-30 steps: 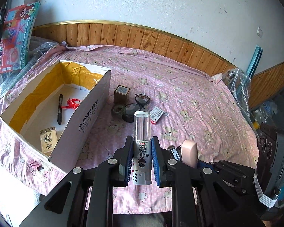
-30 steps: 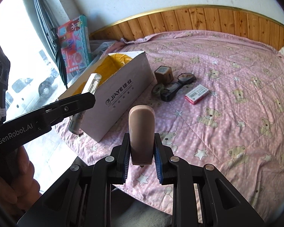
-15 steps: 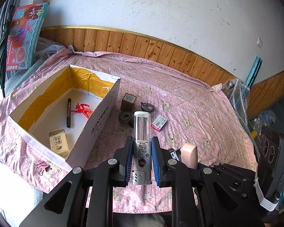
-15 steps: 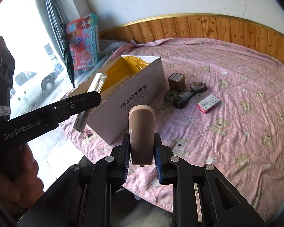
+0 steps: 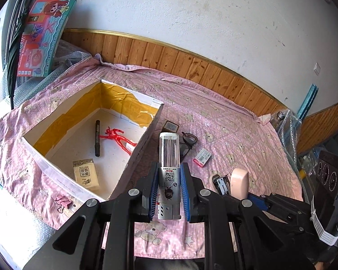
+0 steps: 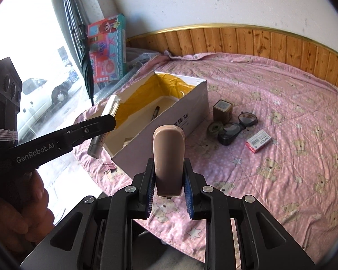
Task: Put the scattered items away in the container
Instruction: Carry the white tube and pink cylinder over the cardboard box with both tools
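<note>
My left gripper is shut on a silver tube with a clear cap, held above the near right corner of the open white box. In the right wrist view that same tube hangs by the box's near end. My right gripper is shut on a beige rounded block, also seen in the left wrist view, above the bed's front edge. Inside the box lie a black marker, a red figure and a tan packet.
On the pink bedspread right of the box lie a small brown cube box, a tape roll, glasses and a red-and-white packet. A pink binder clip lies by the box. A toy carton leans on the wall.
Both grippers have risen and pulled back from the bed, so the box and scattered items look smaller and farther. Both still grip the same objects.
</note>
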The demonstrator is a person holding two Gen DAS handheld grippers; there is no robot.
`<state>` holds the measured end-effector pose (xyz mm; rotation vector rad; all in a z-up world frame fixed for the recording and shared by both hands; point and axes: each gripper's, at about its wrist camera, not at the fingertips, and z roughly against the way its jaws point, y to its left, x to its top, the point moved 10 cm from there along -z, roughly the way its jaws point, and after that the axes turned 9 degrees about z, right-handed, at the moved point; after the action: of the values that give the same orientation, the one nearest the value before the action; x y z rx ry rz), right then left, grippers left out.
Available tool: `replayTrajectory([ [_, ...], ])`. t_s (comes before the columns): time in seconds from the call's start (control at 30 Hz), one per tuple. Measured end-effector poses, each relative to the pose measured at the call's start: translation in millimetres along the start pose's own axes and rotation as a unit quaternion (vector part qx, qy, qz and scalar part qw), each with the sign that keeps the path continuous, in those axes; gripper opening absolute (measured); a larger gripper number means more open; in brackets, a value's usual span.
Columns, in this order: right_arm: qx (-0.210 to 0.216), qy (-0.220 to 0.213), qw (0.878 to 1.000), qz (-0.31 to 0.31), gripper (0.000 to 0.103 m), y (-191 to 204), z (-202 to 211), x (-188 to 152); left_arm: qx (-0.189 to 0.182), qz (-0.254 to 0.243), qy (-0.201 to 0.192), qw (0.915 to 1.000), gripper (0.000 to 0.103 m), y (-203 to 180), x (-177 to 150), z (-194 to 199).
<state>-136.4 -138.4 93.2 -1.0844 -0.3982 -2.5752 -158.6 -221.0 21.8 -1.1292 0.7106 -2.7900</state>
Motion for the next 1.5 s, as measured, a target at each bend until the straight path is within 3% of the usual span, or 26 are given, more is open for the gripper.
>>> replayTrajectory([
  [0.77, 0.035, 0.005, 0.999, 0.04, 0.024, 32.3, -58.2, 60.6, 0.041, 0.052, -0.025, 0.9975, 0.02, 82.2, 60.7, -5.4],
  [1.5, 0.063, 0.015, 0.995, 0.075, 0.024, 32.7, -122.3, 119.2, 0.098, 0.05, -0.004, 0.9939, 0.02, 125.9, 96.0, -47.5],
])
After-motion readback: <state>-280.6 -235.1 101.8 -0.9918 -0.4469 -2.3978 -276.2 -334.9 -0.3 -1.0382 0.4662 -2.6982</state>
